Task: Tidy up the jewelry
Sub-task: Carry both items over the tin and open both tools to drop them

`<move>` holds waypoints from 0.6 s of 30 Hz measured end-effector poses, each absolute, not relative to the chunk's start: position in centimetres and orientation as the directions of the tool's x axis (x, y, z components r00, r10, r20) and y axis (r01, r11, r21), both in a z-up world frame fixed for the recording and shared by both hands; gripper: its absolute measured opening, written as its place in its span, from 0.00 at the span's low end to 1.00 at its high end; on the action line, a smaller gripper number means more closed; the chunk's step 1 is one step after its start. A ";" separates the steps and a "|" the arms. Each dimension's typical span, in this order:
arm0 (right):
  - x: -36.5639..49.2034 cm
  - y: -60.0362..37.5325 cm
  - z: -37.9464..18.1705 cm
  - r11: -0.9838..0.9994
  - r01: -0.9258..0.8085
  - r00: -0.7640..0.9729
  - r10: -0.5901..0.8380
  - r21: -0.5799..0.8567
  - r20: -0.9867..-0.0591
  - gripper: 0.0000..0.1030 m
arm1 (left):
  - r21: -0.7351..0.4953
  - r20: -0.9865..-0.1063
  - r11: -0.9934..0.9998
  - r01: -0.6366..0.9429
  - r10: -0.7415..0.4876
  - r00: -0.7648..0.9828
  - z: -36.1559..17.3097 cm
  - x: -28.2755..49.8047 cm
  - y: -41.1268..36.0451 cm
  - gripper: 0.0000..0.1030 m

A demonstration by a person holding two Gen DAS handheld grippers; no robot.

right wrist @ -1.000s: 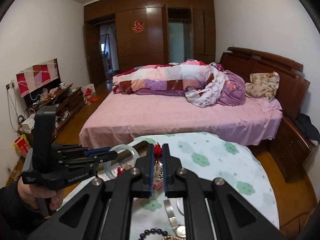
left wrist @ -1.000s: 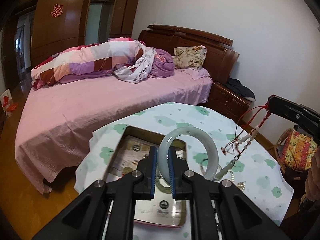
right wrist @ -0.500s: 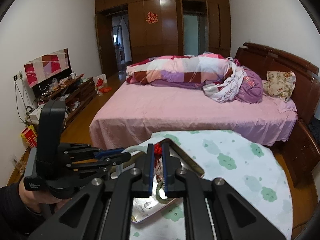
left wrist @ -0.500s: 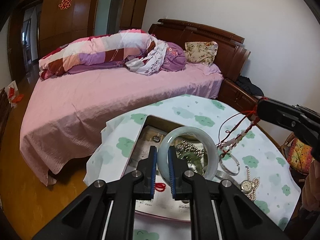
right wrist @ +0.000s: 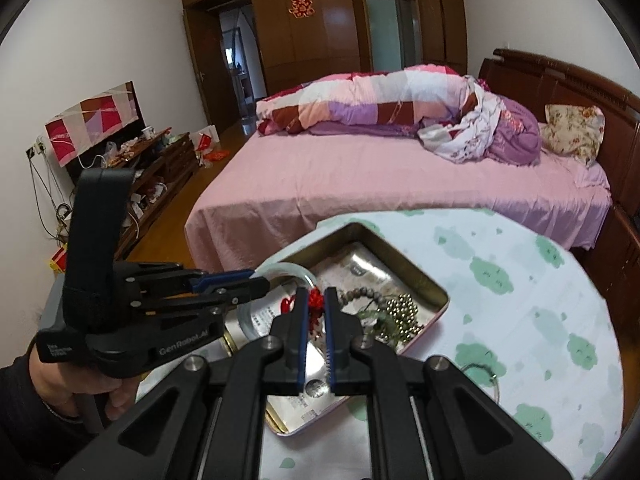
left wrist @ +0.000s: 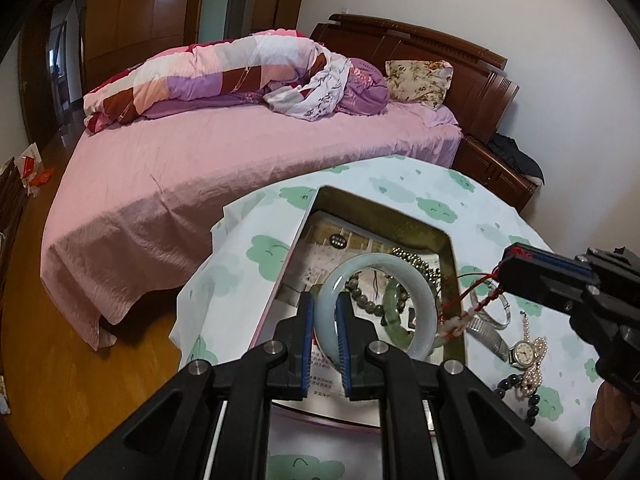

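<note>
jade bangle [left wrist: 380, 312], pinched upright in the left gripper [left wrist: 325, 340], hangs over the tin [left wrist: 450, 252] at lower centre; right gripper [right wrist: 316, 320] nips the red cord [right wrist: 315, 301] beside it.

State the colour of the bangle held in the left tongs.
Pale, milky green-white; the bangle shows best in the left wrist view, clamped by the left tongs.

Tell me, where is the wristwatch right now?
In the left wrist view, the wristwatch lies on the tablecloth, right of the tin, beside pearls.

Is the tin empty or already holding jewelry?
Holding jewelry: bead bracelets and metal beads lie inside the tin.
</note>
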State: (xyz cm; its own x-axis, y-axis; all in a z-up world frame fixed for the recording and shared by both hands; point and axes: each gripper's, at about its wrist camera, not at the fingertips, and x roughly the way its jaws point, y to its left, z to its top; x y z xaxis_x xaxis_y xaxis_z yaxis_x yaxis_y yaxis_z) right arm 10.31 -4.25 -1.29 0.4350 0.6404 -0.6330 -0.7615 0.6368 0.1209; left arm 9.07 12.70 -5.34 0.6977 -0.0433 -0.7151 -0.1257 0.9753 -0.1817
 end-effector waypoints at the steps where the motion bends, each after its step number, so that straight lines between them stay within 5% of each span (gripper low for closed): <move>1: 10.3 -4.3 -1.5 0.638 -0.760 0.431 0.641 0.127 -0.635 0.09 | -0.180 -0.718 0.975 -0.126 -0.043 0.695 -5.5 9.1 12.7 0.10; 18: 11.1 -4.0 -5.2 0.654 -0.737 0.381 0.609 0.170 -0.696 0.09 | -0.162 -0.758 0.977 -0.138 -0.034 0.651 -7.4 9.7 12.8 0.10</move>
State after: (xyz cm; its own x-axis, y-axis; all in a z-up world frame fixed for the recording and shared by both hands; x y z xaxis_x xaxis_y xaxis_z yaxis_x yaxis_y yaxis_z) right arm 11.07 -4.00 -5.20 0.3808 0.6091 -0.6957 -0.7369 0.6544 0.1695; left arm 9.67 12.79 -7.35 0.6513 -0.0338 -0.7580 -0.1378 0.9771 -0.1620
